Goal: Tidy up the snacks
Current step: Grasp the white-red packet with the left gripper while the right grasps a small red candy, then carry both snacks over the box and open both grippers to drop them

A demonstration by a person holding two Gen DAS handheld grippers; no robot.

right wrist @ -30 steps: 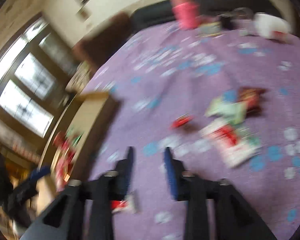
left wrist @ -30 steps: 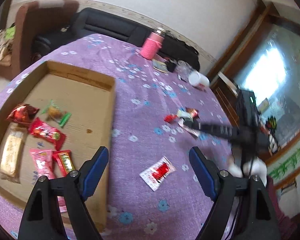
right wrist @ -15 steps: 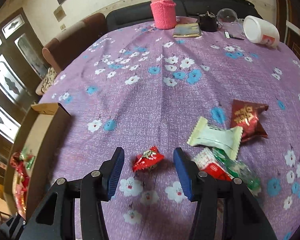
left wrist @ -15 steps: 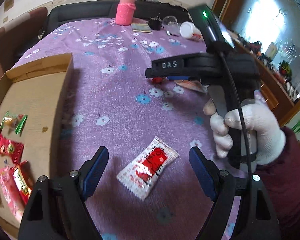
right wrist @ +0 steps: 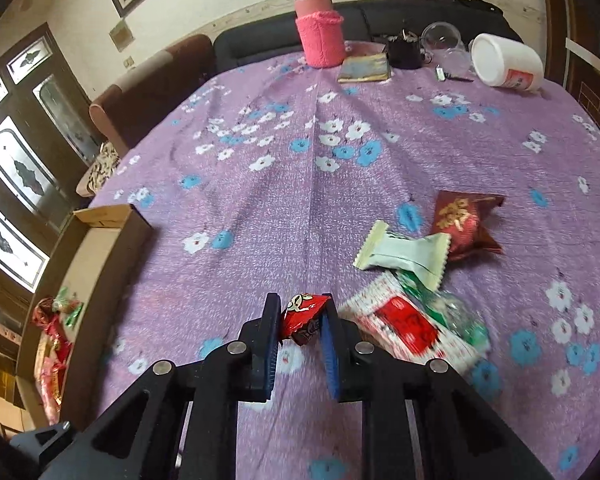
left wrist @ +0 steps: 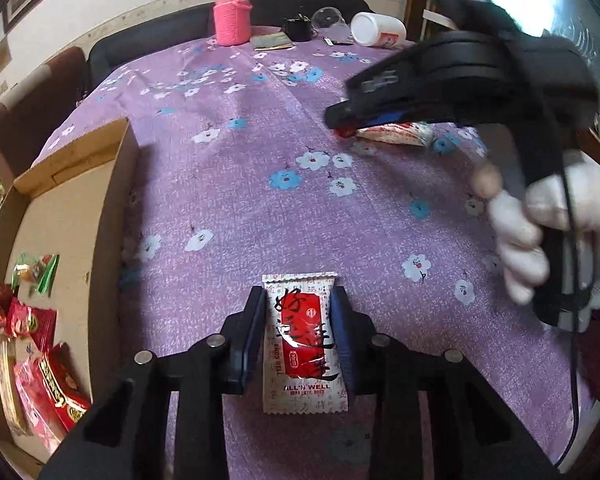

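The left claw [left wrist: 300, 328] was closing on a white-and-red snack packet [left wrist: 303, 344], its two pads pressed against the packet's long edges. The packet lay flat on the purple flowered table [left wrist: 260, 168], its long axis running from six to twelve o'clock in the left wrist view, straight along the line of the fingers, with the far end poking out past the tips.

The right claw [right wrist: 300, 322] had come together on a small red candy [right wrist: 302, 318], which sat pinched between the pads and looked crumpled by them. In the left wrist view that claw showed at about one o'clock, held in a white-gloved hand [left wrist: 552, 236].

Outward from the right claw, at two to three o'clock, lay a loose heap: another white-and-red packet [right wrist: 408, 328], a pale green packet [right wrist: 404, 258] and a dark red pouch [right wrist: 464, 220].

The cardboard box [left wrist: 116, 216], already holding several snacks, stood at nine o'clock from the left claw and at about eight to nine o'clock from the right one. The left hand was nearer to it, so its packet probably had the shorter trip: lift, then swing toward nine o'clock over the box wall. The right hand's candy would have to cross more table.
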